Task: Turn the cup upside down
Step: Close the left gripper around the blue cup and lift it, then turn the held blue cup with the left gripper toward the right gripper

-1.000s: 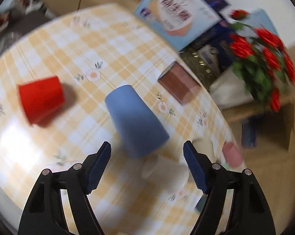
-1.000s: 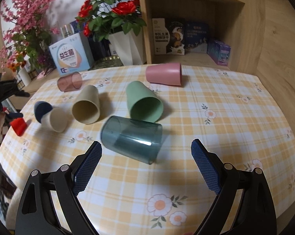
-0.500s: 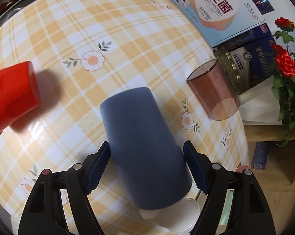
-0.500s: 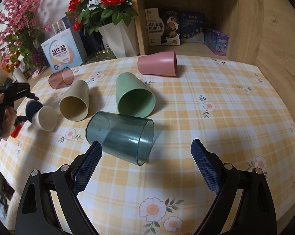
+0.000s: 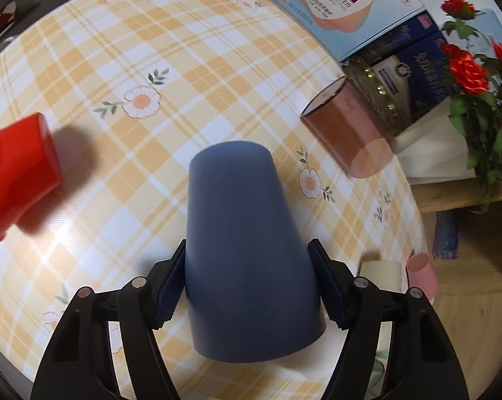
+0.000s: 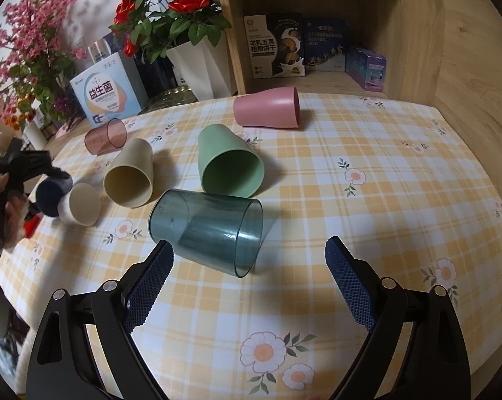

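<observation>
A dark blue cup (image 5: 247, 253) lies on its side on the checked tablecloth, base pointing away from me. My left gripper (image 5: 249, 283) is shut on the blue cup, with both pads pressed against its sides near the rim. The same cup shows in the right wrist view (image 6: 52, 193) at the far left, under the left gripper. My right gripper (image 6: 247, 286) is open and empty, just in front of a clear teal cup (image 6: 207, 233) lying on its side.
A red cup (image 5: 14, 180) and a clear brown cup (image 5: 347, 133) lie on their sides. Beige (image 6: 130, 178), cream (image 6: 82, 205), green (image 6: 227, 165) and pink (image 6: 267, 108) cups also lie on the table (image 6: 384, 200). Boxes, flowers (image 6: 170, 10) and a shelf stand behind.
My left gripper moved forward around the blue cup and closed on it. My right gripper moved closer to the teal cup and stayed open.
</observation>
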